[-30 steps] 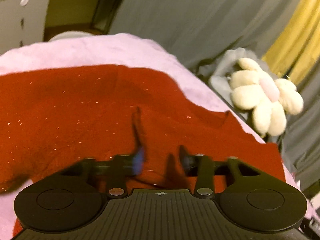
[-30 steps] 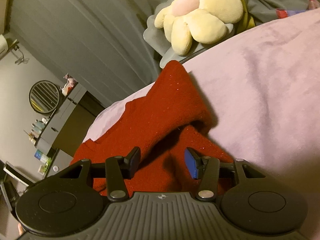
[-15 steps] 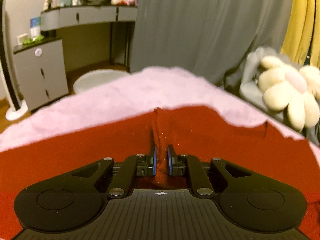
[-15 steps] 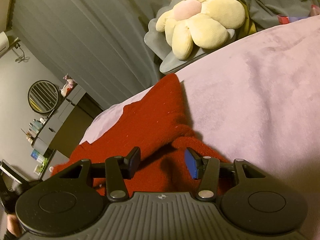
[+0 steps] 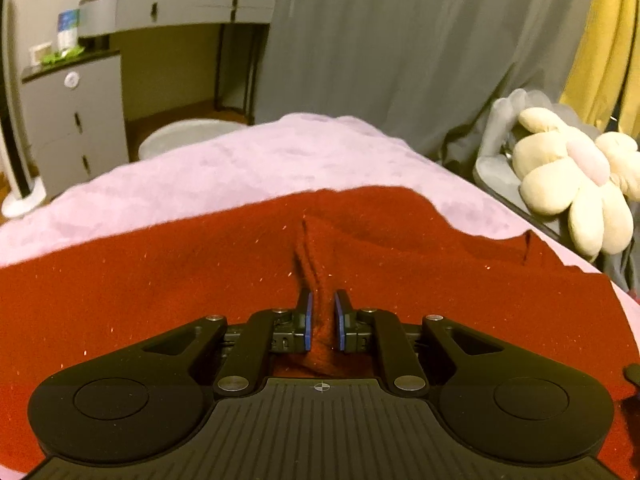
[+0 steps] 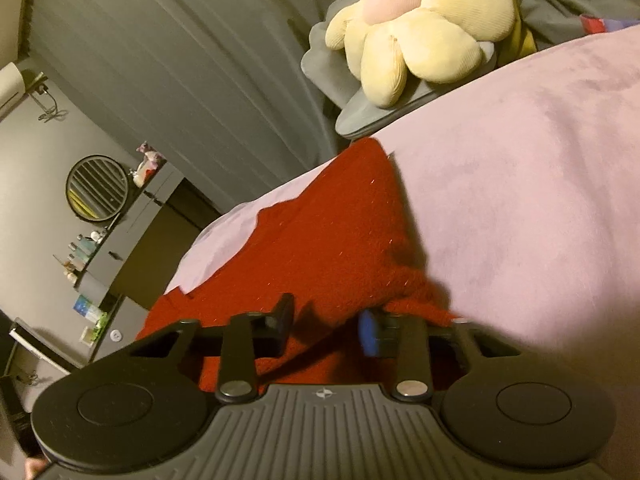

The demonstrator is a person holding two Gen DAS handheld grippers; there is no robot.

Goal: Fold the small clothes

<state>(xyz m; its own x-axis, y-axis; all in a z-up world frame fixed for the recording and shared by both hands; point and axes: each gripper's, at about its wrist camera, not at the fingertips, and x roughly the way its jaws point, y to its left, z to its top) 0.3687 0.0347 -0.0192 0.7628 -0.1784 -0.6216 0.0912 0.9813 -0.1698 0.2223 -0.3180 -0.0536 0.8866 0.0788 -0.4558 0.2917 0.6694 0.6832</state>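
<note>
Red knit garment (image 5: 168,280) lies spread on the bed's lilac blanket (image 5: 256,160). At its near edge the left gripper (image 5: 321,322) has its fingers pinched on a raised ridge of the garment. Toward the garment's right end the right gripper (image 6: 326,326) stands wide apart over a folded flap, gripping nothing. Beyond the garment sits a cream flower plush (image 6: 416,36).
</note>
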